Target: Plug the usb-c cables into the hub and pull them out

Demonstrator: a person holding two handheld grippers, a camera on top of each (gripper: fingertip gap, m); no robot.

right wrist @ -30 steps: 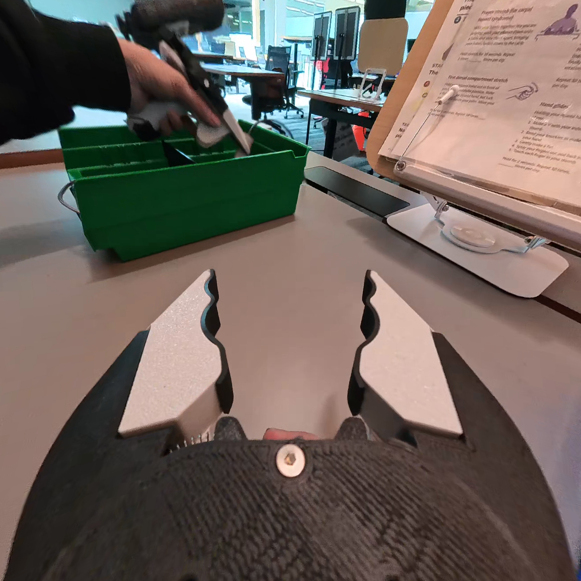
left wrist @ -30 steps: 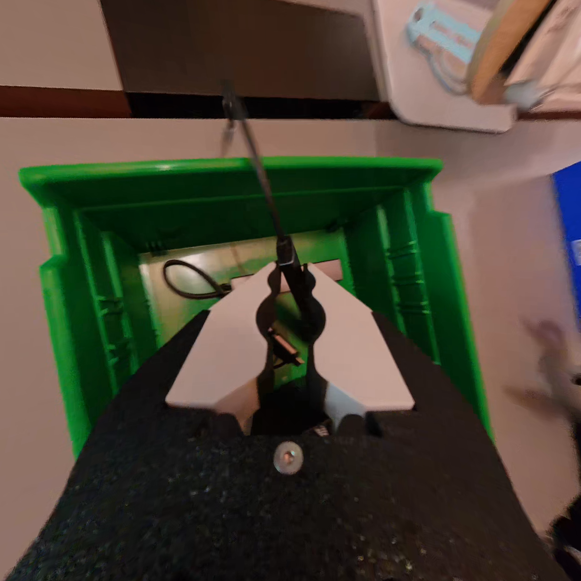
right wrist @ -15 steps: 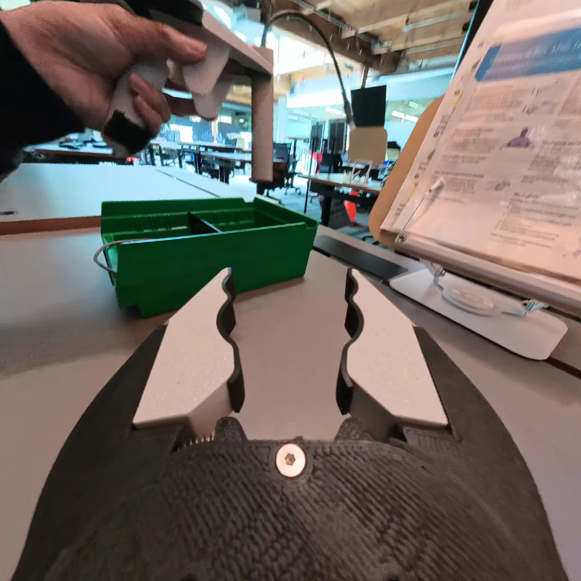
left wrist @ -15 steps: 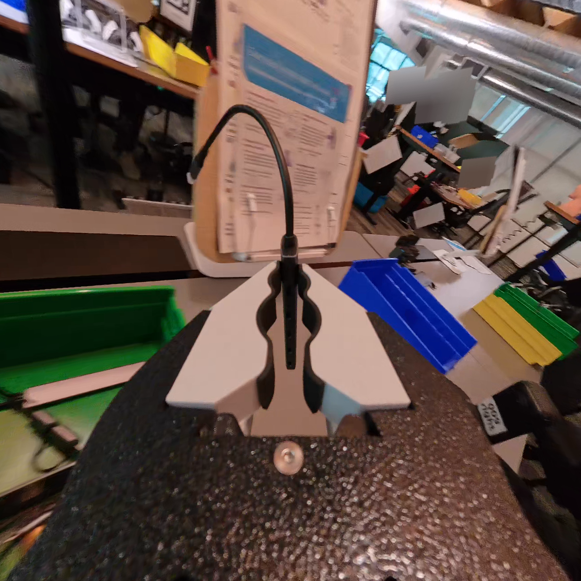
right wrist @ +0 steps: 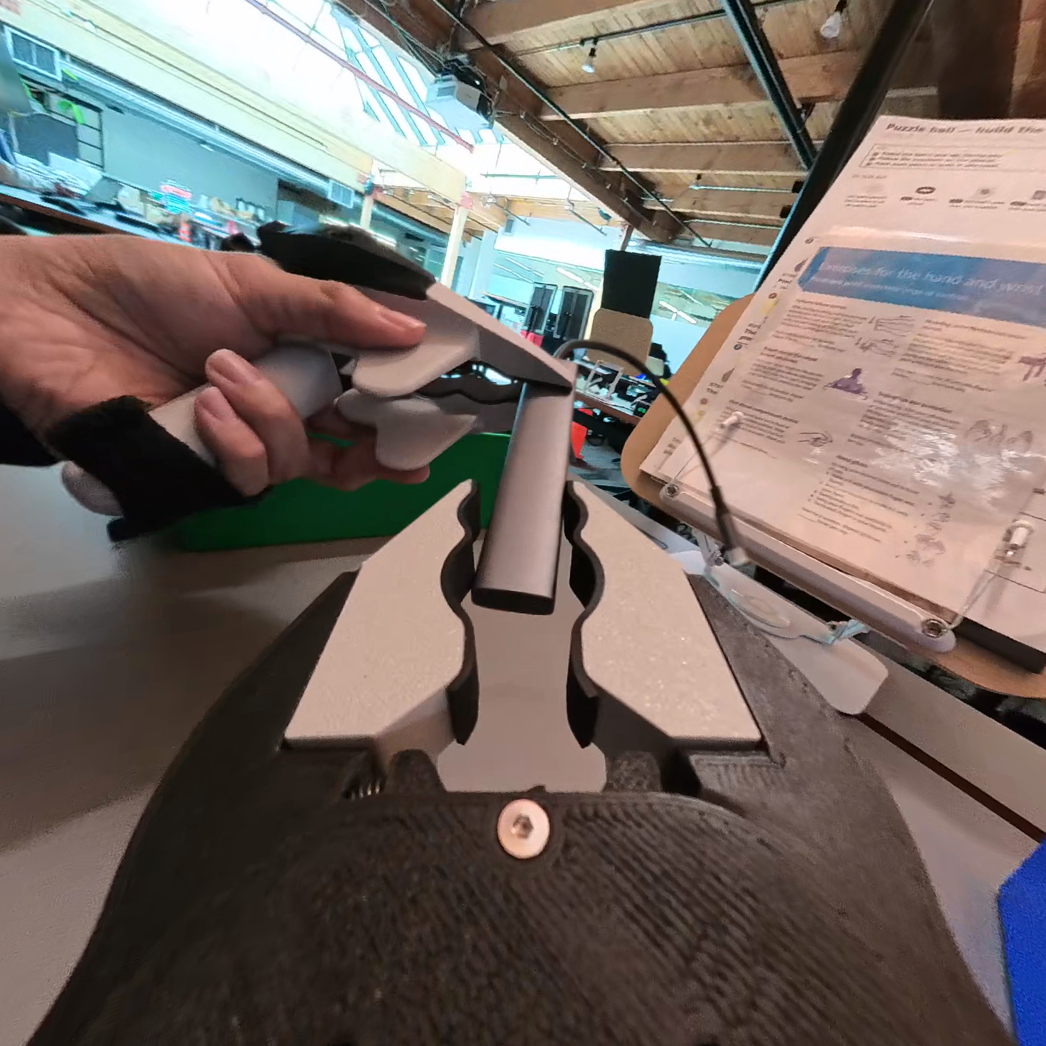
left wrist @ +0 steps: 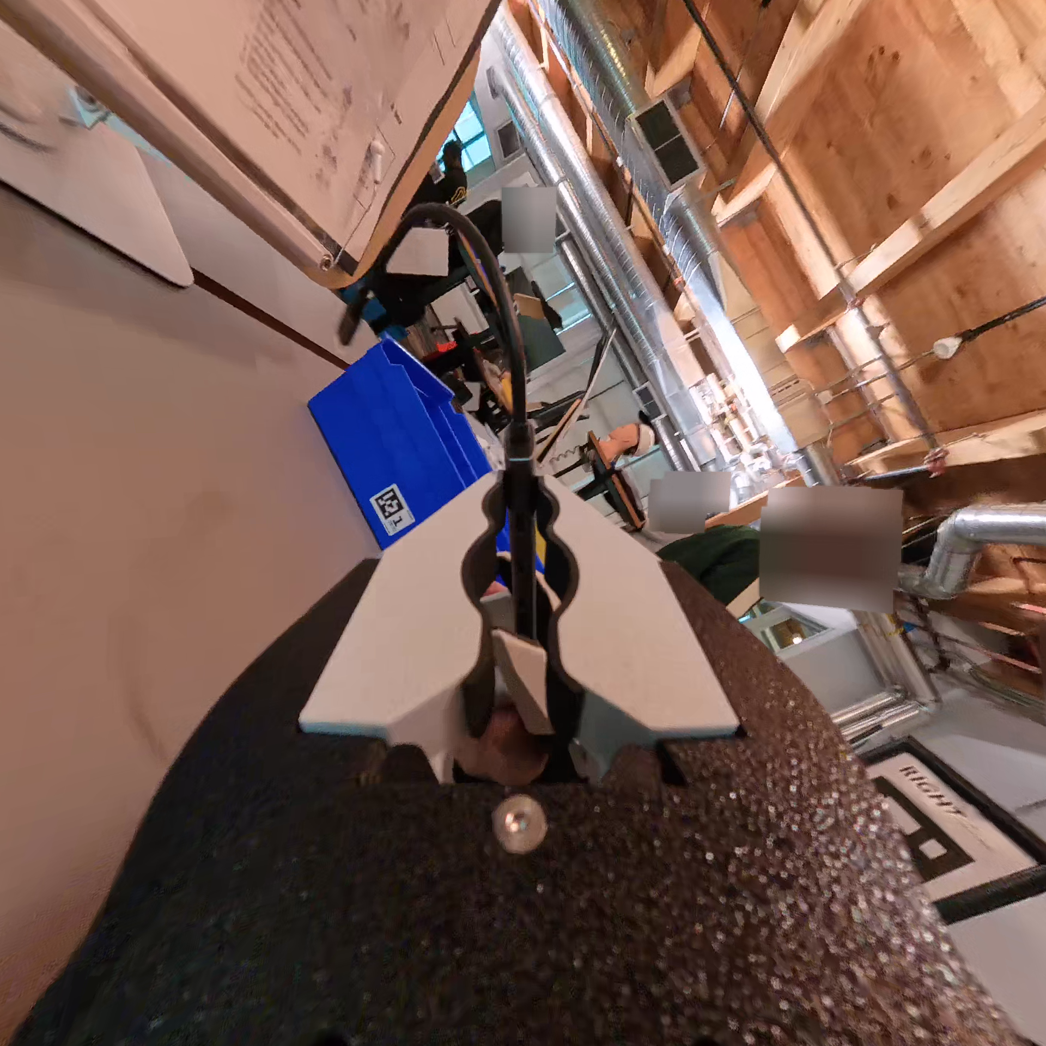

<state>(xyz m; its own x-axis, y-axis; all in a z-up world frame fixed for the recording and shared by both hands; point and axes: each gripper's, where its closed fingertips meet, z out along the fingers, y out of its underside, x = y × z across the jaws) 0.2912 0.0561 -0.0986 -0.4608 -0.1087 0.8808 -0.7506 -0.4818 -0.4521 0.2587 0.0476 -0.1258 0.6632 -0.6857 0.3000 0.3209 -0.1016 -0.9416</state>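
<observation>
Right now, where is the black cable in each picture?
Left wrist view: the black cable rises from the left gripper in the middle, then loops up and over to the left.
Right wrist view: it curves from the middle down to the right, in front of the paper stand.
Shared landmark: the paper stand, top left in the left wrist view, right side in the right wrist view.

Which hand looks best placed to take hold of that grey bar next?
Probably the right gripper: its fingers sit either side of the hub's lower end. The left gripper already pinches the hub's top.
</observation>
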